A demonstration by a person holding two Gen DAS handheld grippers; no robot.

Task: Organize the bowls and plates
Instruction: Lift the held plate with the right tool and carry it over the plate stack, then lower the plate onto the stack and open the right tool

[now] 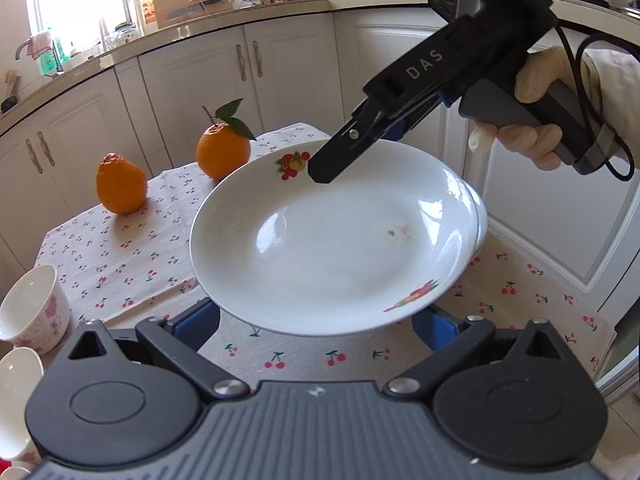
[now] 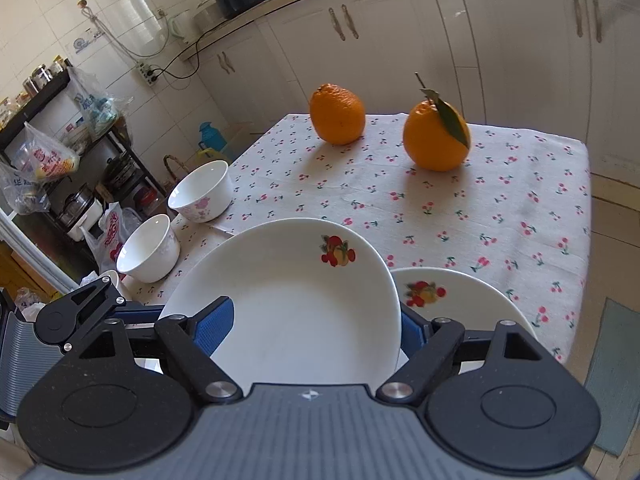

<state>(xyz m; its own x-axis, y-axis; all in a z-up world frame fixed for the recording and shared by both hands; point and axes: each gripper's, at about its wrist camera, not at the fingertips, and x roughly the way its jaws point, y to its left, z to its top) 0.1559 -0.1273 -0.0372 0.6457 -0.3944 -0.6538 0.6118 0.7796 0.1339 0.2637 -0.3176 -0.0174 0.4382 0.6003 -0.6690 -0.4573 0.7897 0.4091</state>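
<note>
A white plate (image 1: 332, 240) with fruit prints hangs tilted above the table; it also shows in the right wrist view (image 2: 296, 304). My right gripper (image 1: 332, 164) (image 2: 316, 328) is shut on its far rim. My left gripper (image 1: 316, 320) sits under the plate's near rim, its blue fingers (image 1: 200, 320) spread wide. A second white plate (image 2: 460, 304) lies on the cloth under and to the right of the held one; its edge shows in the left wrist view (image 1: 480, 216). Two white floral bowls (image 2: 202, 192) (image 2: 148, 248) stand at the table's left edge.
Two oranges (image 2: 338, 114) (image 2: 436, 136) stand on the cherry-print tablecloth (image 2: 460, 208) at the far side. A bowl (image 1: 32, 308) and other white dishes (image 1: 16, 376) sit low left in the left wrist view. White kitchen cabinets (image 1: 200, 76) surround the table.
</note>
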